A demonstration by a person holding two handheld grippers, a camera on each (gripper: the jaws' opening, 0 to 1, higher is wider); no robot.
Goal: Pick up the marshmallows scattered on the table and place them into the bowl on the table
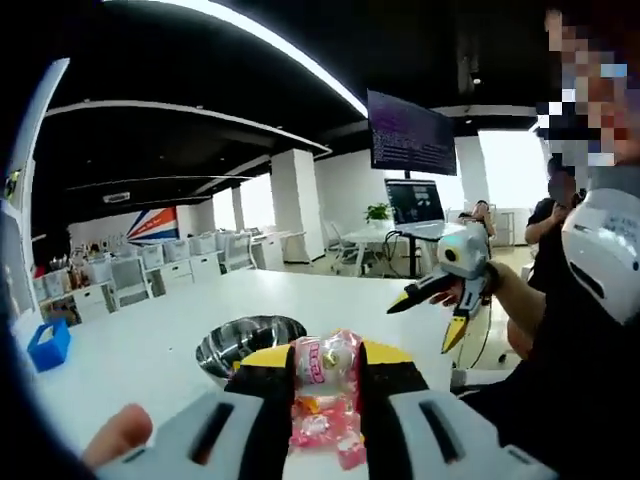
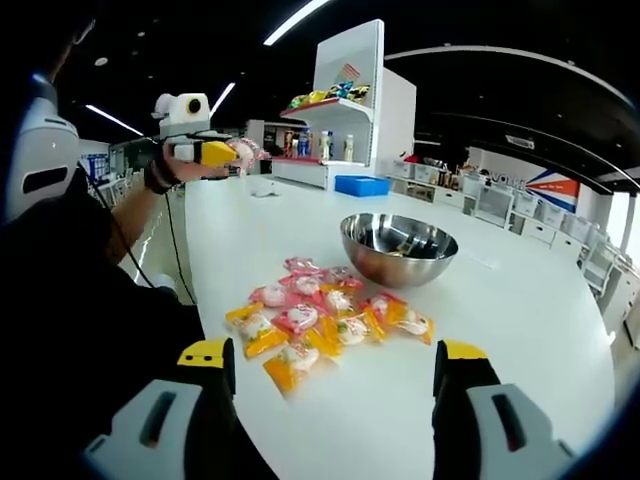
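Marshmallows (image 2: 325,322), wrapped pink and yellow, heaped on white table (image 2: 520,300) just in front of steel bowl (image 2: 397,247), a few nearly touching its base. Left gripper (image 1: 325,385) raised above table, jaws pinching one pink-wrapped marshmallow (image 1: 326,395), bowl just beyond its tips. Right gripper (image 2: 335,368) low near pile, jaws spread wide, nothing between.

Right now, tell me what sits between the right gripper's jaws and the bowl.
In the right gripper view, the pile of wrapped marshmallows lies on the table between the open right gripper and the steel bowl; the pile's far edge nearly reaches the bowl.
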